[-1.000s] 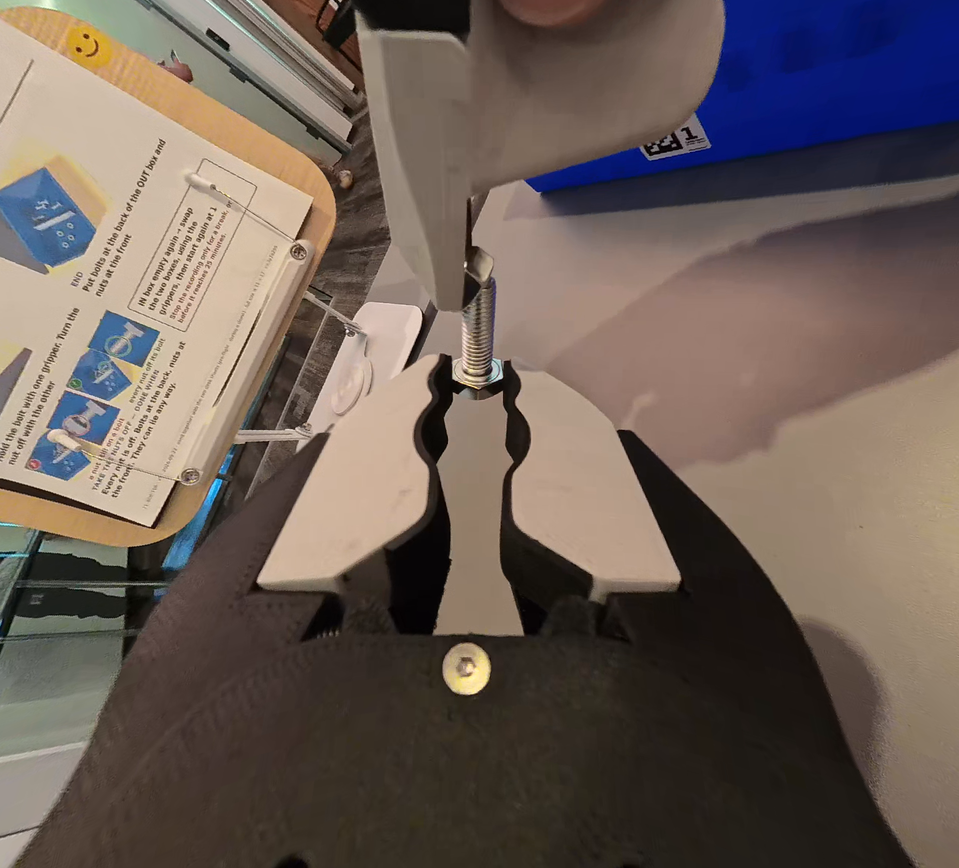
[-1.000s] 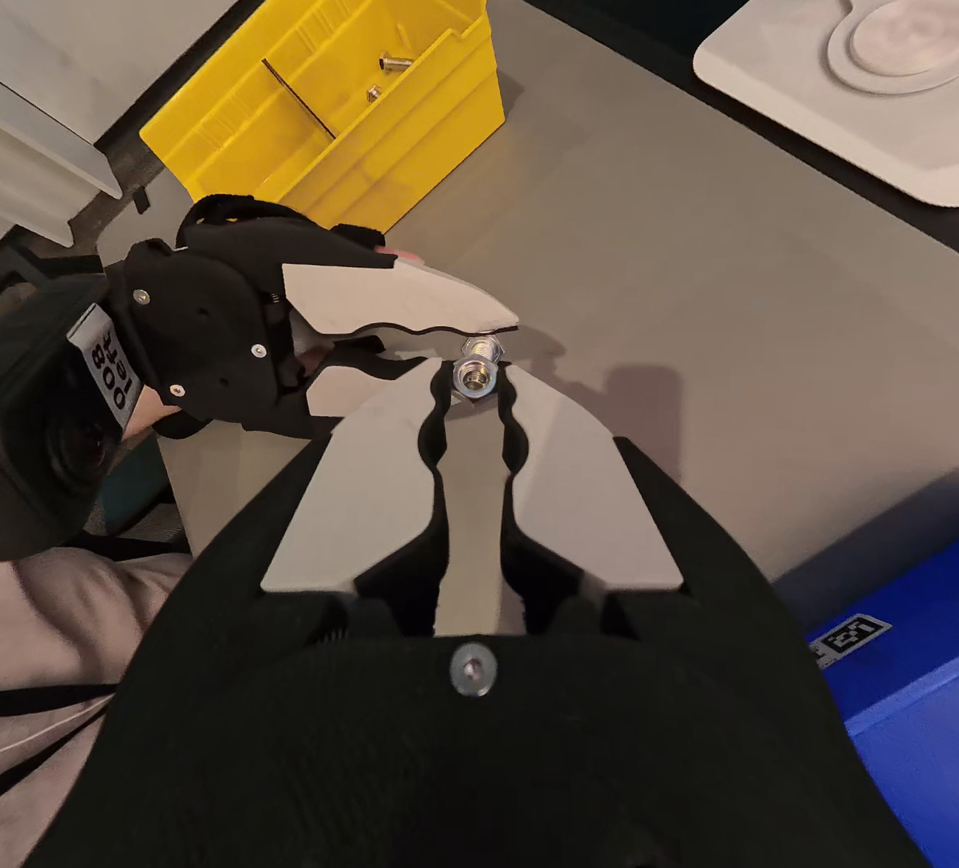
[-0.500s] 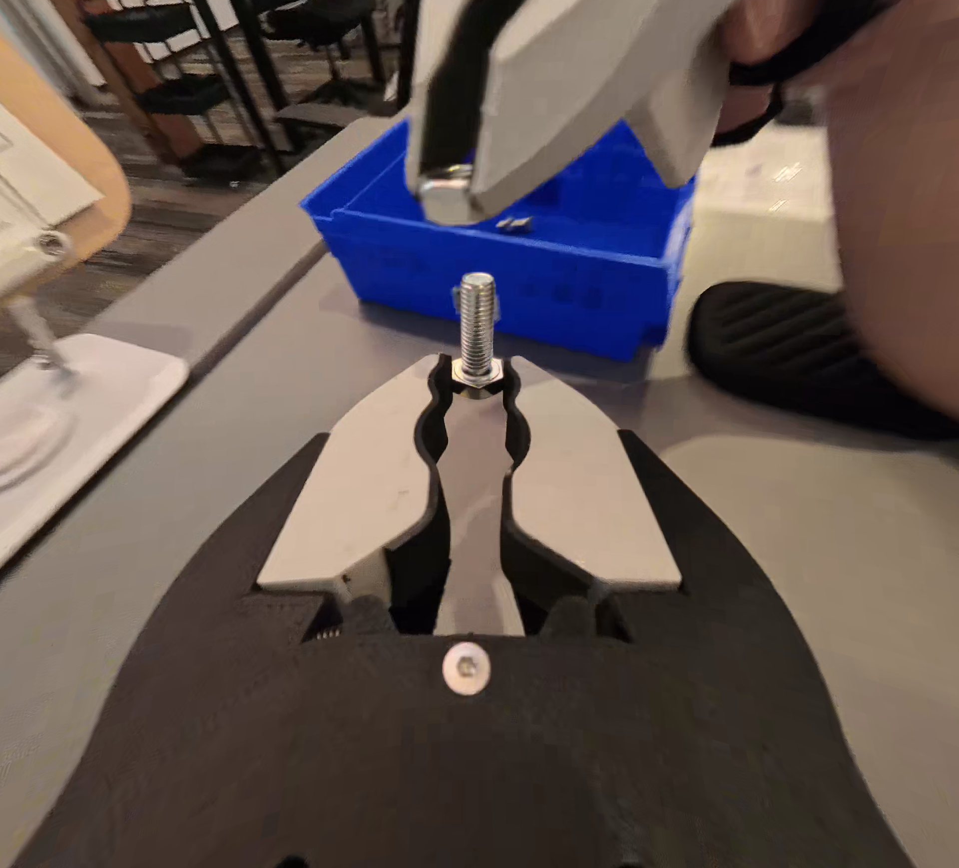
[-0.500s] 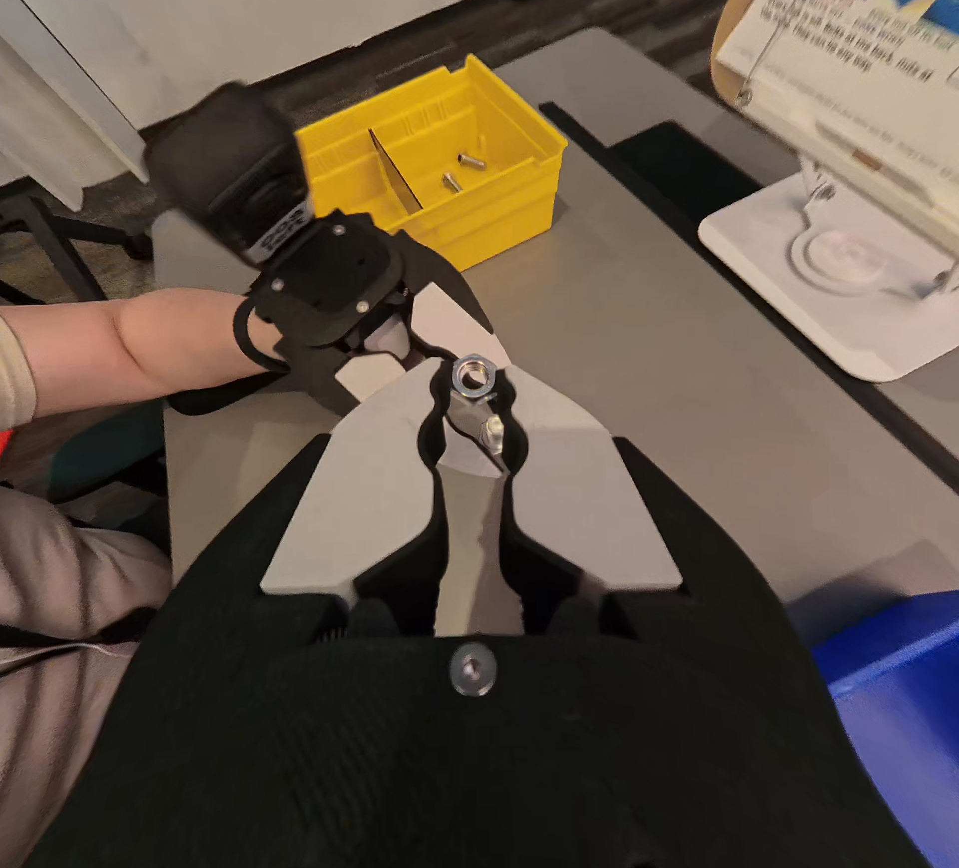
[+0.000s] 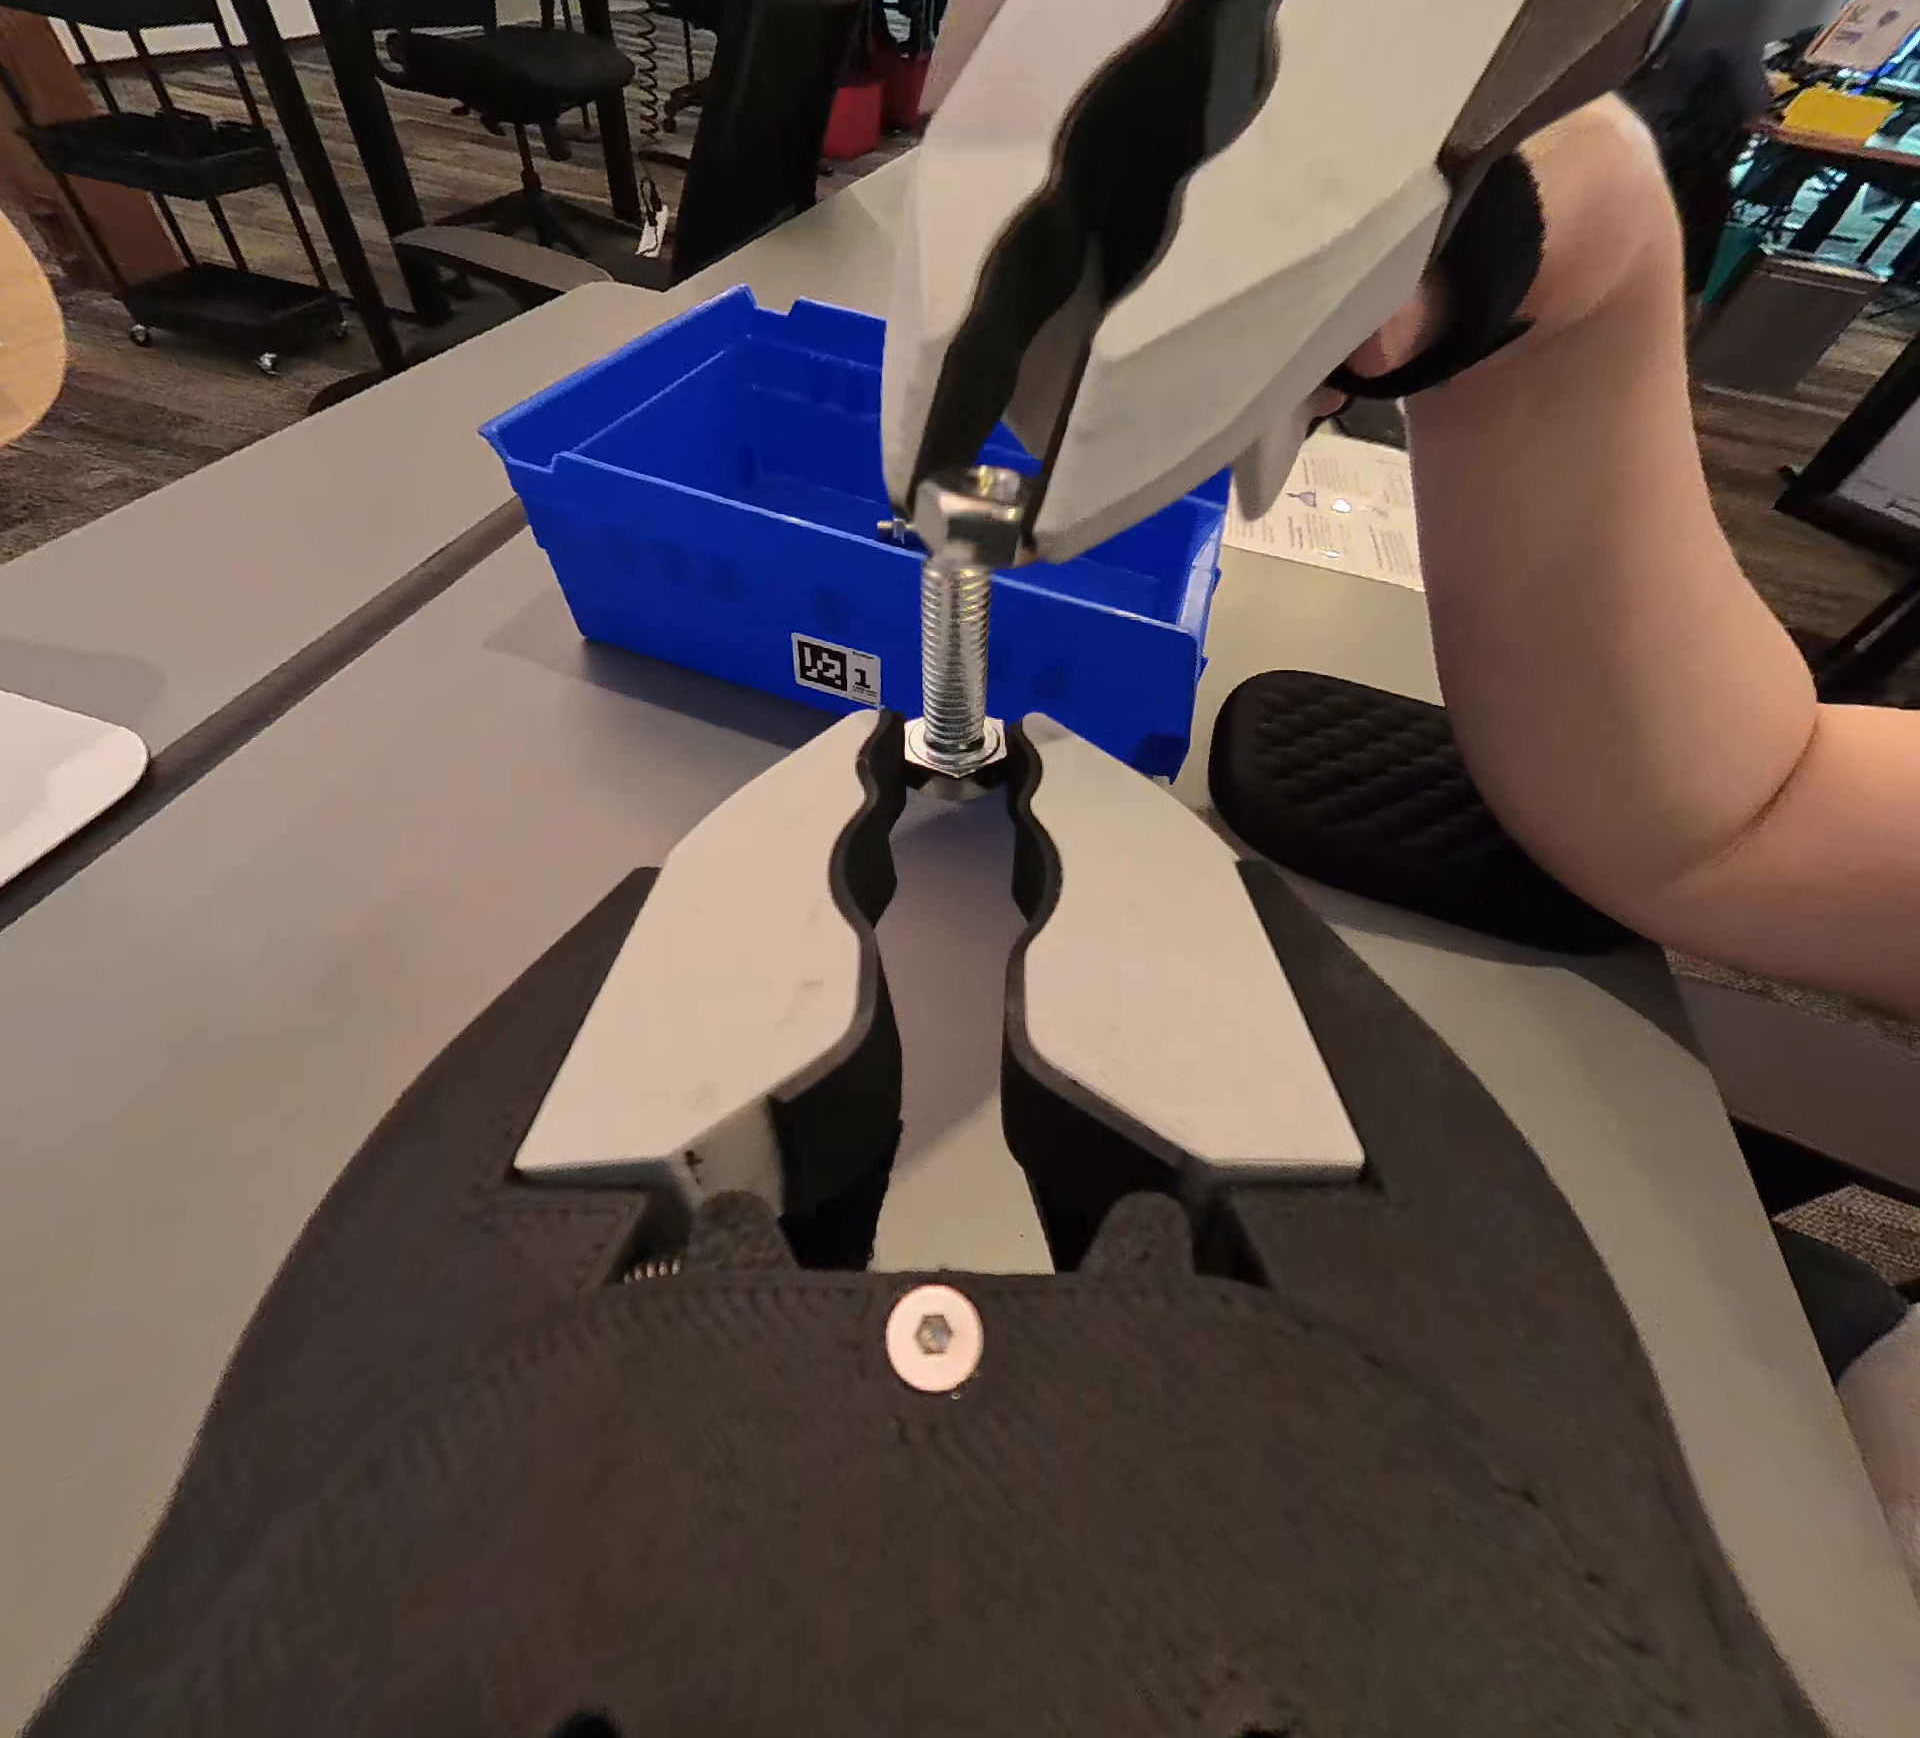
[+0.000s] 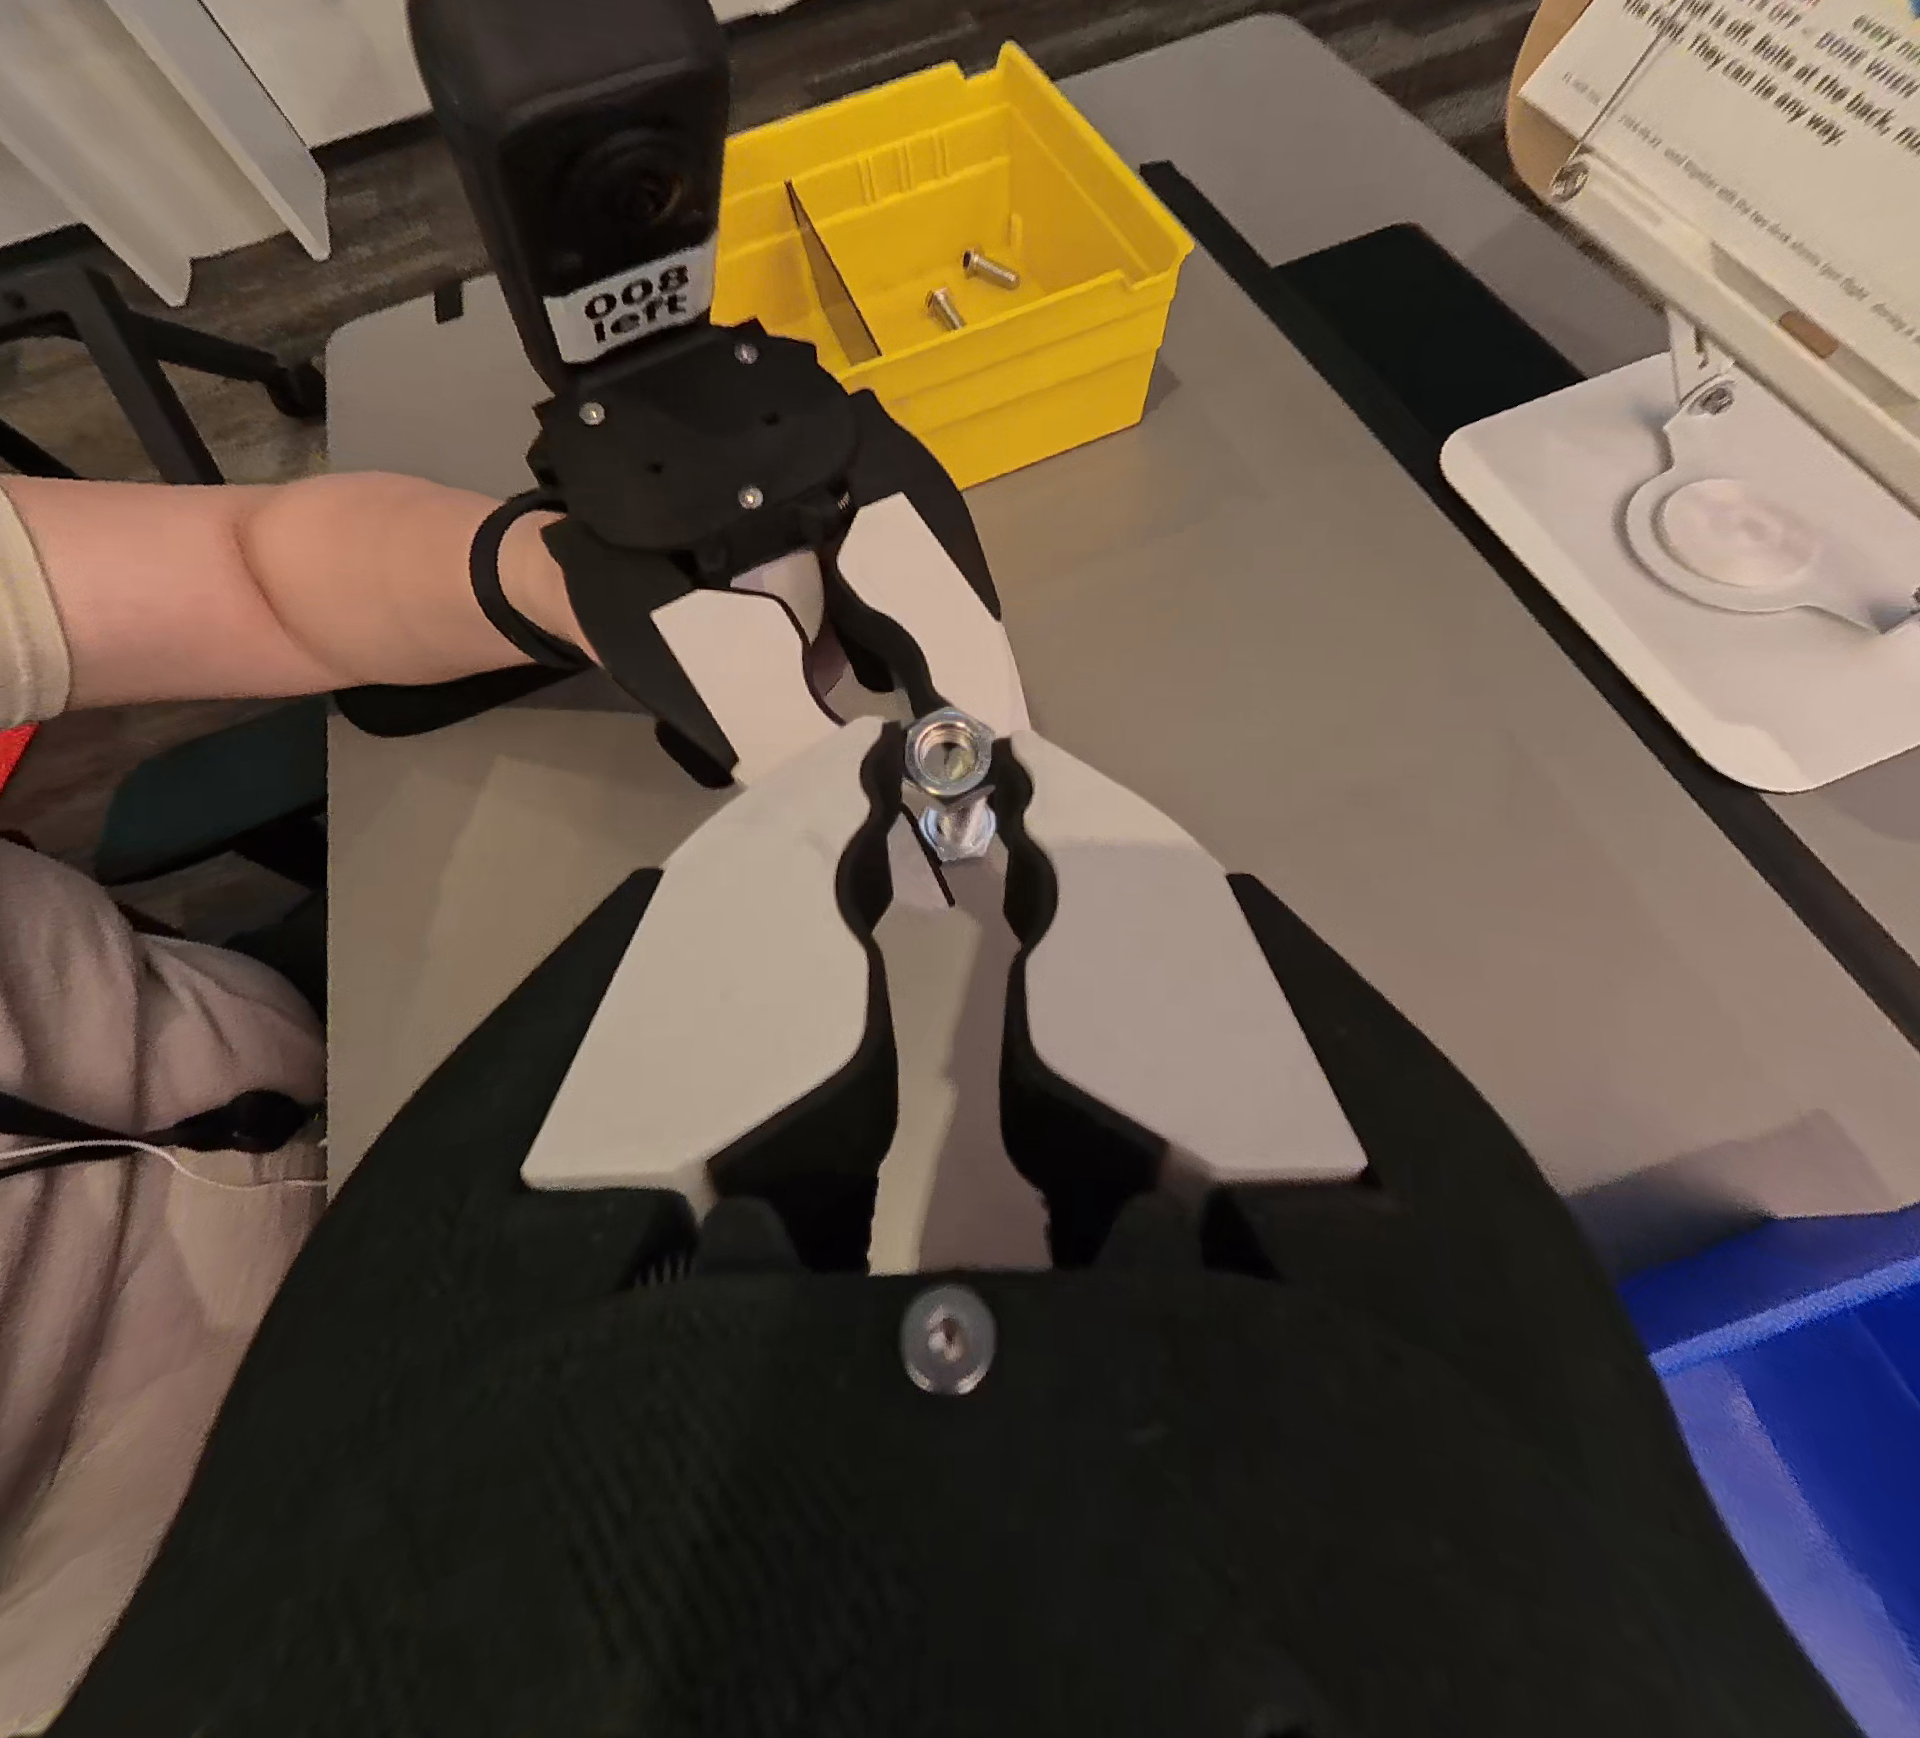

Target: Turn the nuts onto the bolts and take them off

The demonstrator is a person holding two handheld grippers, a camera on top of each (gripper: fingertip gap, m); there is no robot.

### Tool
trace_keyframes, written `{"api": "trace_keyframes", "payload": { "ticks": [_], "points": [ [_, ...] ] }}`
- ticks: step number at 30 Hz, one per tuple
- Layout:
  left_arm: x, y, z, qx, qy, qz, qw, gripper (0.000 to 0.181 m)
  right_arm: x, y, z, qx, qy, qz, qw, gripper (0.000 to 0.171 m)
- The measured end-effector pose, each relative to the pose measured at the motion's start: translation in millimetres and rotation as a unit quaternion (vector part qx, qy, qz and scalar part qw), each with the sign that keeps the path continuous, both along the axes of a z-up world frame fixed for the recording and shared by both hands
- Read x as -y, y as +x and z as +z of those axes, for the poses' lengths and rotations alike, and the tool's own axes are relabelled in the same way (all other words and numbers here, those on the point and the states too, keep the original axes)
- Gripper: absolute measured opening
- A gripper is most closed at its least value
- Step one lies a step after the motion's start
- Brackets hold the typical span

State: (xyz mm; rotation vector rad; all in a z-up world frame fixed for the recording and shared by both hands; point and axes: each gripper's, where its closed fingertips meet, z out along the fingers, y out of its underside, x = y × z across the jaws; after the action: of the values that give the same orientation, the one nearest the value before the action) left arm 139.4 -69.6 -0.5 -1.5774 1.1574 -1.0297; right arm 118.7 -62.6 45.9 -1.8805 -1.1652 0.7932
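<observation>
Now, starting at the left, the left gripper [image 5: 951, 732] points forward over the grey table [image 5: 364, 857]. Its two fingers are pressed together on the hex base of a bolt [image 5: 954, 649], holding the threaded shaft upright. Directly above, the right gripper [image 6: 948, 738] reaches down from the upper right and pinches a nut [image 5: 971, 512] between its fingertips.

Half a second ago the nut hung clear of the bolt, above it and a little to the left, with open space between them. Now the nut sits on the very tip of the threads and touches them. This looks like the start of turning the nut on, though how far the threads have caught cannot be told. In the right wrist view the nut's hole lines up over the bolt's end, which suggests the two are roughly square to each other.

Behind the bolt stands a blue bin [image 5: 675, 566]. Farther off in the right wrist view, a yellow bin [image 6: 1039, 400] holds two loose bolts [image 6: 971, 286].
</observation>
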Motion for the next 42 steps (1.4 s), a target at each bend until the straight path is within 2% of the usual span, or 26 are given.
{"api": "trace_keyframes", "payload": {
  "ticks": [5,9,11,18,24,30,34,42],
  "points": [
    [1.6,-0.7,0.3,-0.007,0.008,-0.009,1.000,0.018,-0.6,-0.4,-4.0,0.010,0.000,0.006,1.000,0.018],
    [8.8,-0.8,0.9,-0.016,0.029,-0.036,0.999,0.018,9.2,-0.2,-2.9,0.013,0.012,0.042,0.999,0.018],
    [25.1,0.0,1.9,-0.013,0.030,-0.095,0.995,0.018,24.5,-1.0,-1.8,0.012,0.025,0.096,0.995,0.018],
    [70.2,-6.0,-10.6,-0.066,0.040,-0.234,0.969,0.018,72.0,3.0,-16.2,0.065,0.070,0.237,0.967,0.018],
    [99.9,-11.1,-15.9,-0.077,0.047,-0.314,0.945,0.018,102.9,-3.7,-19.4,0.066,0.104,0.329,0.936,0.019],
    [85.1,-12.7,6.4,-0.026,0.054,-0.275,0.959,0.018,84.4,-8.6,3.1,0.014,0.084,0.259,0.962,0.018],
    [58.1,-15.7,17.1,-0.007,0.054,-0.206,0.977,0.018,57.7,-12.8,13.7,-0.019,0.070,0.183,0.980,0.018],
    [21.3,-22.7,29.9,0.011,0.032,-0.102,0.994,0.018,18.0,-21.2,26.9,-0.091,0.021,0.064,0.994,0.018]
  ]
}}
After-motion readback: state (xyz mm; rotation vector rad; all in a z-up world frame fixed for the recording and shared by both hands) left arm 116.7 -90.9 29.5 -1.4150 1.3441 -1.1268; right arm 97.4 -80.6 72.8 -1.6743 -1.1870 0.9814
